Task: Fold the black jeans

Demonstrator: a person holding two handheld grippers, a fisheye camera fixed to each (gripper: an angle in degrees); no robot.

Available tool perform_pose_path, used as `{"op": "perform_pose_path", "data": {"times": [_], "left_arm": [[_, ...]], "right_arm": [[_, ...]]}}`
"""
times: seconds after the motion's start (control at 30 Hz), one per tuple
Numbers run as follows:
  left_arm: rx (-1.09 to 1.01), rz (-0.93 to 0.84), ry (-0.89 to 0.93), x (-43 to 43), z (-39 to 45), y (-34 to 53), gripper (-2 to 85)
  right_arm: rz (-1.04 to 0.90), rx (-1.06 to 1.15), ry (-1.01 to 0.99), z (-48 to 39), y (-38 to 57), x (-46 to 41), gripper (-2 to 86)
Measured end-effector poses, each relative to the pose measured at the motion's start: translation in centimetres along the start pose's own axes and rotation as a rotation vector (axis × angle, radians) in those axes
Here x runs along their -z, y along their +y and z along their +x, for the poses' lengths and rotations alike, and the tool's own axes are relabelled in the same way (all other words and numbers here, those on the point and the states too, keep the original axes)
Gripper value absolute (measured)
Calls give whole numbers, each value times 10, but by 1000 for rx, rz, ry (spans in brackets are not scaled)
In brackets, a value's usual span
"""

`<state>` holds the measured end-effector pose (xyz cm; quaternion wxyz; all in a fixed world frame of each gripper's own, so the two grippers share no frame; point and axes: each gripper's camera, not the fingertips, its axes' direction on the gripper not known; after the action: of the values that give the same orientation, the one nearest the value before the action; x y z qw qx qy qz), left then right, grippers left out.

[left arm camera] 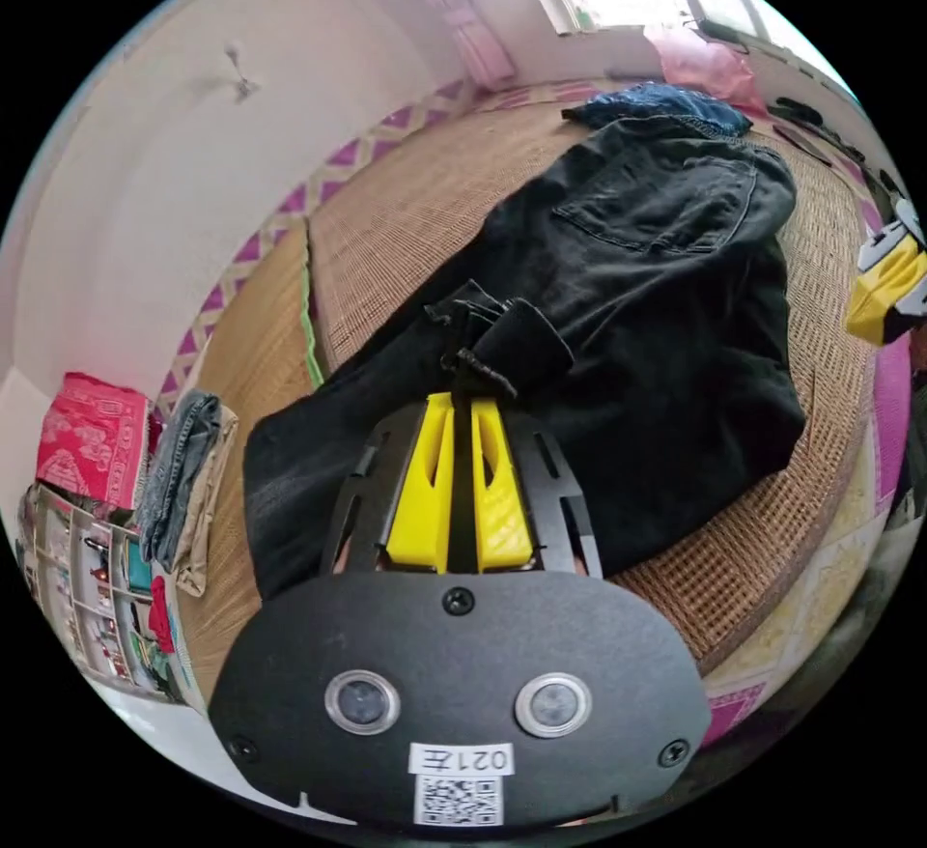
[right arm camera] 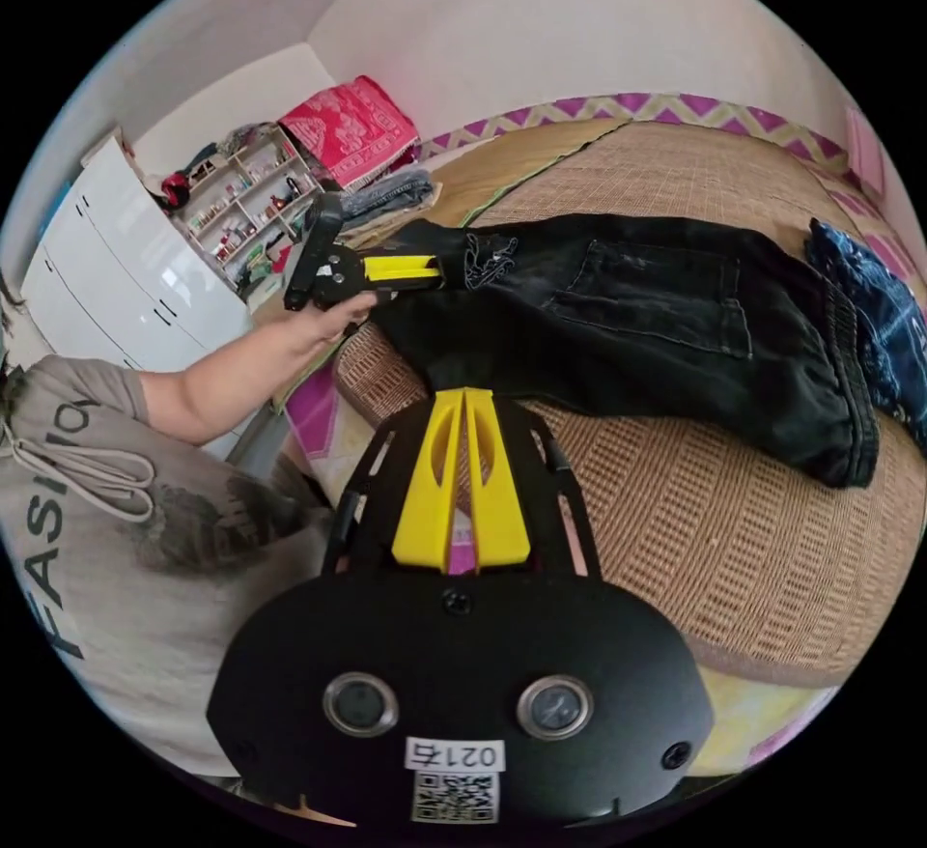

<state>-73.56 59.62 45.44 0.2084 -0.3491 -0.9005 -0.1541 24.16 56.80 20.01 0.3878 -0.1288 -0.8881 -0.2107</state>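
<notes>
The black denim jeans (right arm camera: 628, 326) lie across the woven straw mat (right arm camera: 724, 539), waistband toward 3 o'clock in the right gripper view, beside a blue denim garment (right arm camera: 888, 326). The left gripper (left arm camera: 463, 394) has its 2 yellow jaws clenched on the frayed leg hems (left arm camera: 483, 326); that thin bite could slip if pulled hard. The right gripper (right arm camera: 463, 399), jaws closed on nothing, leaves the fold unsupported, so the doubled legs may skew.
</notes>
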Motion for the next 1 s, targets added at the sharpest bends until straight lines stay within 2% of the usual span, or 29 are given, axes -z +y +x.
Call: {"op": "perform_pose_path", "data": {"times": [0.17,0.2,0.27,0.33,0.37,0.57,0.63,0.67,0.8,0.9,0.93,1.0], "left_arm": [[121,204,-138,50,-6,-31,7],[100,193,-117,36,3,-40,11],[-56,-9,-30,-17,32,-58,19],[-120,43,-151,-8,47,-61,21],[-134,44,-152,-4,47,-62,22],[-221,169,96,48,-7,-58,3],[-61,259,314,65,-72,-58,-6],[-5,260,324,63,-87,-59,-7],[104,131,174,5,-131,-78,-9],[72,-107,444,-78,-119,-83,-9],[72,-42,423,-76,-119,-73,-9],[67,-45,429,-79,-124,-63,-9]], "right_arm": [[65,-76,-17,19,49,38,-6],[70,-82,-21,21,53,40,-6],[75,-93,-32,27,65,44,-6],[69,-100,-35,30,73,47,-6],[69,-108,-31,32,78,49,-6],[97,-183,-45,53,107,74,-6],[114,-211,-52,60,115,82,-6],[121,-223,-51,62,119,87,-6],[132,-235,-39,61,126,96,-5],[138,-236,-35,55,129,101,-3],[141,-244,-27,54,131,104,-1],[147,-280,-7,55,134,107,4]]}}
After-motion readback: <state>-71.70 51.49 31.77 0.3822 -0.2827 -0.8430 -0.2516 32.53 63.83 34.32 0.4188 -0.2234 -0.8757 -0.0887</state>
